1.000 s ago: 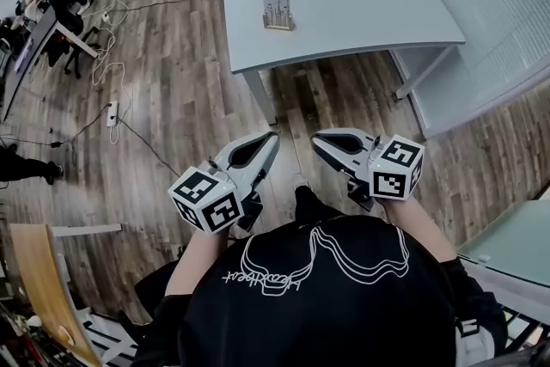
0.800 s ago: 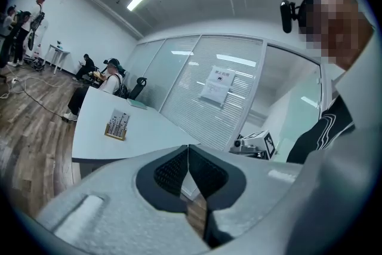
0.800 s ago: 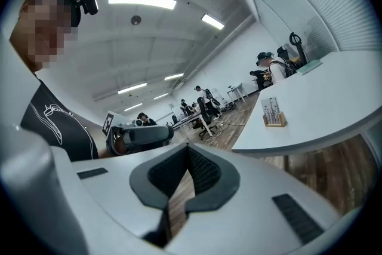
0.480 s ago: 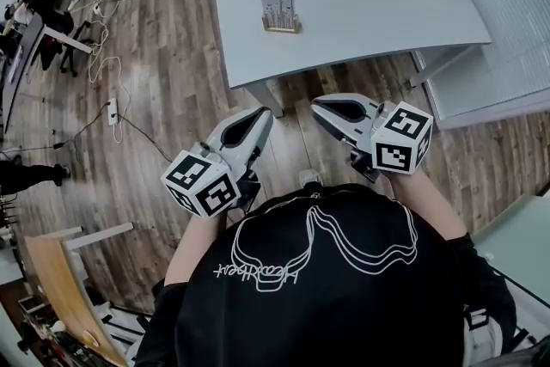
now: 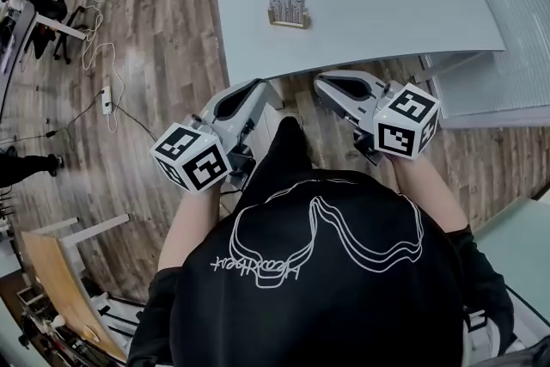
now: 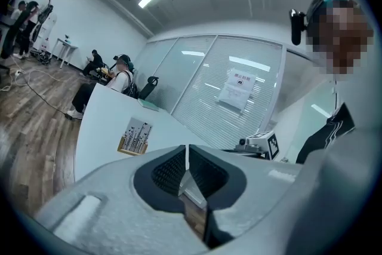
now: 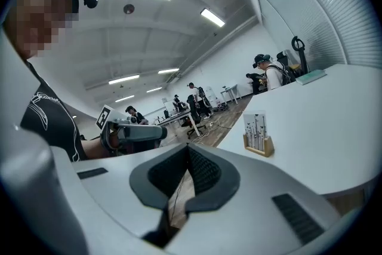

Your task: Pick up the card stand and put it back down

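One counter (image 5: pixel 387 4) fills the upper middle of the head view, with one card stand (image 5: pixel 287 7) on it. Two tools show below its near edge: one left tool (image 5: pixel 262 86) and one right tool (image 5: pixel 320 82). There are two cubes, one left marker cube (image 5: pixel 191 157) and one right marker cube (image 5: pixel 406 120). One power strip (image 5: pixel 106 100) lies on the floor (image 5: pixel 155 30) at the left. In the left gripper view, one teal notebook (image 6: pixel 149 105) lies left of centre and one paper sheet (image 6: pixel 237 91) hangs on the glass wall (image 6: pixel 197 68). The people at the upper left are too small to count.

Card stand (image 7: pixel 257 135) on table (image 7: pixel 334 122) beyond closed jaws
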`<state>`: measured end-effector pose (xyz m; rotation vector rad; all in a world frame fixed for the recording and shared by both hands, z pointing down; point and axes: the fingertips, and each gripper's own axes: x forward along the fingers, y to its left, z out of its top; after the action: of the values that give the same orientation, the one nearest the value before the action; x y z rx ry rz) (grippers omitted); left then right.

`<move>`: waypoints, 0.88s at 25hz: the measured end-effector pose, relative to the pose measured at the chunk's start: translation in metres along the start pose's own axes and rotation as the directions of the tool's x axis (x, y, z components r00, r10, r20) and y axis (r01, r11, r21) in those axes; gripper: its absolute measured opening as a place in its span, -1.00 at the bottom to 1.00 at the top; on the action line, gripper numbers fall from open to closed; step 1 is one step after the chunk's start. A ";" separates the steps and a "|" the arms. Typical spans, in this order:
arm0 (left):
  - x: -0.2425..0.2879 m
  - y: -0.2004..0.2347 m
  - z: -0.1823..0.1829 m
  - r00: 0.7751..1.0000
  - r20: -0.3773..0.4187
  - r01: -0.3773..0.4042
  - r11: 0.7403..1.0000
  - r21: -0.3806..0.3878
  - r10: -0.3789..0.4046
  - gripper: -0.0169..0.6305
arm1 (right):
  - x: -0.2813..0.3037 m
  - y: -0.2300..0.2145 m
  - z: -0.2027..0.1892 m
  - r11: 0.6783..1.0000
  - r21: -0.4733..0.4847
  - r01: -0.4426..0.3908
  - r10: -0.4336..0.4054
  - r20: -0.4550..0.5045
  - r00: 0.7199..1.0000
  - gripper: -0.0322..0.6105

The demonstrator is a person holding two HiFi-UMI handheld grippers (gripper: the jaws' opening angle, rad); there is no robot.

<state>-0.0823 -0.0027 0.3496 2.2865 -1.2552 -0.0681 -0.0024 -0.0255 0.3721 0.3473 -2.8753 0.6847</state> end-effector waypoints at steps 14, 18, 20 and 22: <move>0.062 0.101 0.011 0.990 -0.135 -0.023 0.997 0.072 0.032 -0.87 | 0.042 -0.103 0.003 0.978 0.058 0.200 -0.196 -0.057 0.979 -0.87; 0.081 0.127 0.014 0.984 -0.175 -0.018 0.997 0.070 0.030 -0.76 | 0.055 -0.124 0.000 0.971 0.038 0.237 -0.233 -0.085 0.969 -0.83; 0.091 0.140 0.014 0.981 -0.188 -0.026 0.996 0.083 0.042 -0.72 | 0.062 -0.133 -0.001 0.970 0.046 0.237 -0.232 -0.096 0.968 -0.78; 0.102 0.153 0.011 0.977 -0.204 -0.039 0.994 0.105 0.060 -0.69 | 0.069 -0.142 -0.001 0.970 0.075 0.232 -0.224 -0.098 0.970 -0.72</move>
<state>-0.1457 -0.1551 0.4325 2.2766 -1.2299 0.2510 -0.0314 -0.1611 0.4473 0.6316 -2.6714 0.7615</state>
